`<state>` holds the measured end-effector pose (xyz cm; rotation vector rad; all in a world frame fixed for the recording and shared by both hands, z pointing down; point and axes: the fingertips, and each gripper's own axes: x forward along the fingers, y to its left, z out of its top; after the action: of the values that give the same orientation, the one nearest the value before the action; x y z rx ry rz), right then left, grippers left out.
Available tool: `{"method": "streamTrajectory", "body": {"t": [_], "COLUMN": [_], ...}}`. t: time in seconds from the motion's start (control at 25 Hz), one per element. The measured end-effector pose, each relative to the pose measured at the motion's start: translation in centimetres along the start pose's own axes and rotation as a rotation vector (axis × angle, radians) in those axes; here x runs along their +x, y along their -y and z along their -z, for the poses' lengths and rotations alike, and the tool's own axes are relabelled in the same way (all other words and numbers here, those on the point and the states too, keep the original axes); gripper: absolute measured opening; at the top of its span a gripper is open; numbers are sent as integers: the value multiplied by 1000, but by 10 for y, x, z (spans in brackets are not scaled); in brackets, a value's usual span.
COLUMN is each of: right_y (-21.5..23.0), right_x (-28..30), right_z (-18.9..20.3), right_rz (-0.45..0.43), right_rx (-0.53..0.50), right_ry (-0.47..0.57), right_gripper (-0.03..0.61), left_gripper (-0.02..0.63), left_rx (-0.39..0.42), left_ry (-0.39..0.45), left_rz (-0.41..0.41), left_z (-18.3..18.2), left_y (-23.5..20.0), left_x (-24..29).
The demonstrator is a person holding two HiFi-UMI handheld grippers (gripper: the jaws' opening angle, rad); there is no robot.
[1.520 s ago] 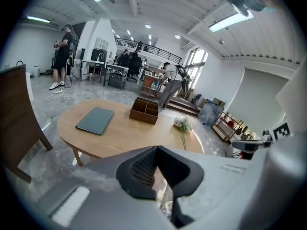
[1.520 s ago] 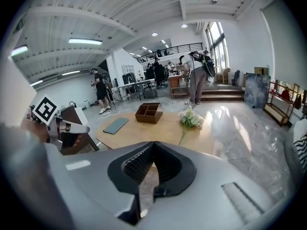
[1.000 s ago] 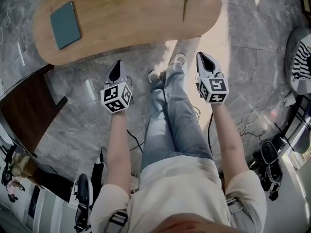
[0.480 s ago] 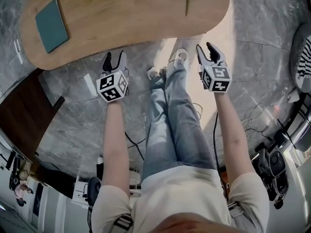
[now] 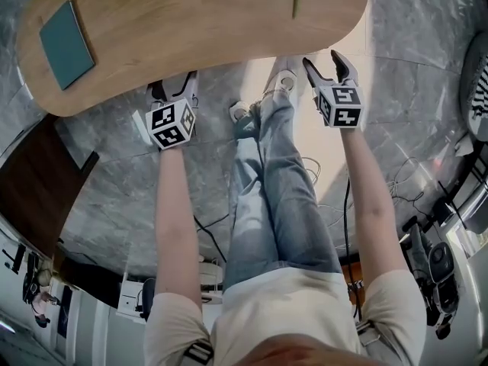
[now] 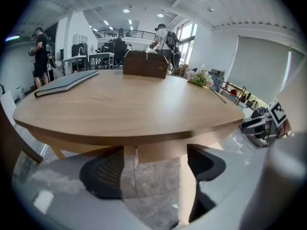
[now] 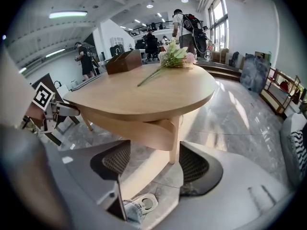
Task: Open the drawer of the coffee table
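The head view looked steeply down; both gripper views, low, shared the coffee table (image 5: 198,29) just beyond their fingers (image 7: 199,169).

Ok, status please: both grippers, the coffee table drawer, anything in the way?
Jaws just opened, nothing held: left gripper, right gripper. Both near coffee table edge; drawer not made out. Table leg ahead of right gripper.

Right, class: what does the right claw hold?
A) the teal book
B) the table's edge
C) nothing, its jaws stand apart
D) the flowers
C: the right claw has just been opening; its jaws stand wide apart with nothing held between them, short of the coffee table.
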<state>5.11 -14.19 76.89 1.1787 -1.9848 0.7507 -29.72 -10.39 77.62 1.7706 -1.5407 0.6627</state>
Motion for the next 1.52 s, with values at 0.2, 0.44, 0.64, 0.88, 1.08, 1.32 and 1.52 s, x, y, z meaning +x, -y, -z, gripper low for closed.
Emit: {"method": "streamTrajectory", "body": {"t": [0.2, 0.44, 0.64, 0.88, 1.08, 1.32, 1.52], "right_y": [2, 1, 4, 3, 3, 2, 2], "right_x": [16, 25, 26, 27, 27, 26, 20], "right_z": [-7, -14, -13, -11, -12, -11, -7], "right_rz": [-11, -4, 12, 18, 21, 31, 31], "right_rx": [-50, -67, -44, -35, -29, -13, -13], "right_ry": [-7, -1, -8, -12, -18, -25, -44], "right_gripper": [341, 337, 322, 322, 316, 313, 311], "left_gripper": [457, 462, 370, 370, 370, 370, 370], "left_rx": [22, 15, 26, 35, 30, 22, 15], "left_ry": [-4, -13, -23, -18, -27, -48, -65], "left_rz": [14, 30, 67, 62, 61, 52, 45], "left_z": [-3, -3, -3, -1, -3, 0, 5], "left_y": [-1, 2, 11, 11, 11, 11, 15], "left_x": [14, 17, 17, 19, 18, 17, 10]}}
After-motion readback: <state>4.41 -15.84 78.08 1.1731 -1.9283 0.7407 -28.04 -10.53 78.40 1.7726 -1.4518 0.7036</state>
